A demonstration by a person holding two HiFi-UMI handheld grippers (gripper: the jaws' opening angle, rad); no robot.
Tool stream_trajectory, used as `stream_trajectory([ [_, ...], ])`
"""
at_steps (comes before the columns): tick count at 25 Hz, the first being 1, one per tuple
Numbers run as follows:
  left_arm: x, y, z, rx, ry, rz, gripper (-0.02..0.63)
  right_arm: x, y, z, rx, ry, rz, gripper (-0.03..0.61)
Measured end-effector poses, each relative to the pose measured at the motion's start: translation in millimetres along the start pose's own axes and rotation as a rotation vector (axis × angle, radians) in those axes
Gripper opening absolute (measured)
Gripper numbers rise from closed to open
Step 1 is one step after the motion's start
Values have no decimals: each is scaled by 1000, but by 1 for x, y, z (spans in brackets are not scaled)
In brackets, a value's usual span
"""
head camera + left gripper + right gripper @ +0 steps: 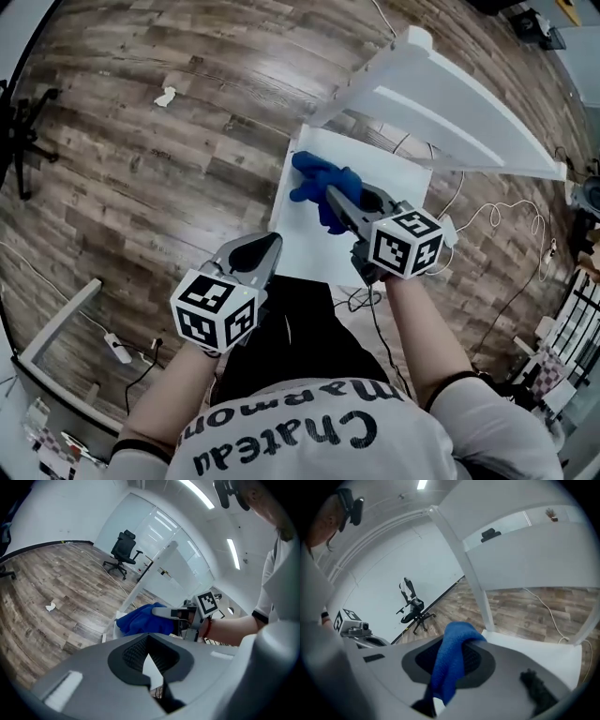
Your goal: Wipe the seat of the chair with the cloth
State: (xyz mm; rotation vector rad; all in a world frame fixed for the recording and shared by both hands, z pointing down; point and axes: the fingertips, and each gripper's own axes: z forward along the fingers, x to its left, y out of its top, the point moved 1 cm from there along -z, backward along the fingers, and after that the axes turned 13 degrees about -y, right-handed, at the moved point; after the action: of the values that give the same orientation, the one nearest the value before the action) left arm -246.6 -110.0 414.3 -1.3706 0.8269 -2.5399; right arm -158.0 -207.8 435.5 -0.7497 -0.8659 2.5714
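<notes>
floor [141, 159]: wood planks, with cables trailing on it beside the chair.
chair [450, 103]: white, its backrest on the side away from us.
seat [300, 234]: white and flat, we see it mostly bare.
right gripper [333, 195]: jaws clamped on the cloth, over the seat.
left gripper [269, 246]: jaws drawn together with nothing between them, at the seat's near left edge.
cloth [319, 178]: blue, bunched on the seat's far left part.
paper scrap [165, 96]: on the floor, well apart from the chair.
</notes>
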Motion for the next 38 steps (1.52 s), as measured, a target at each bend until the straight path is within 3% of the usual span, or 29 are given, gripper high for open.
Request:
stream_trajectory([
  [3, 15, -3, 9, -25, 4, -59, 6, -21, 9, 28, -44, -91, -160, 71],
  [5, 25, -6, 15, -36, 26, -73, 6, -32, 5, 50, 3, -142, -237, 71],
  [8, 35, -8, 26, -68, 73, -89, 6, -31, -15, 81, 101, -112, -308, 71],
  [11, 43, -6, 34, -92, 106, -91, 6, -29, -35, 107, 144, -60, -451, 71],
  [15, 61, -3, 33, -156, 150, -169, 6, -40, -44, 133, 142, -93, -615, 75],
  [20, 66, -1, 33, -190, 187, -227, 6, -46, -53, 161, 134, -116, -646, 91],
  [24, 56, -4, 45, -133, 174, -203, 6, -49, -53, 164, 171, -150, -652, 77],
  [28, 42, -8, 67, -75, 140, -180, 6, -69, -59, 151, 200, -188, -590, 74],
  [32, 32, -4, 93, -15, 103, -150, 6, -109, -64, 125, 190, -245, -573, 74],
  [38, 13, -3, 138, 102, 43, -79, 6, -208, -86, 58, 153, -449, -424, 74],
])
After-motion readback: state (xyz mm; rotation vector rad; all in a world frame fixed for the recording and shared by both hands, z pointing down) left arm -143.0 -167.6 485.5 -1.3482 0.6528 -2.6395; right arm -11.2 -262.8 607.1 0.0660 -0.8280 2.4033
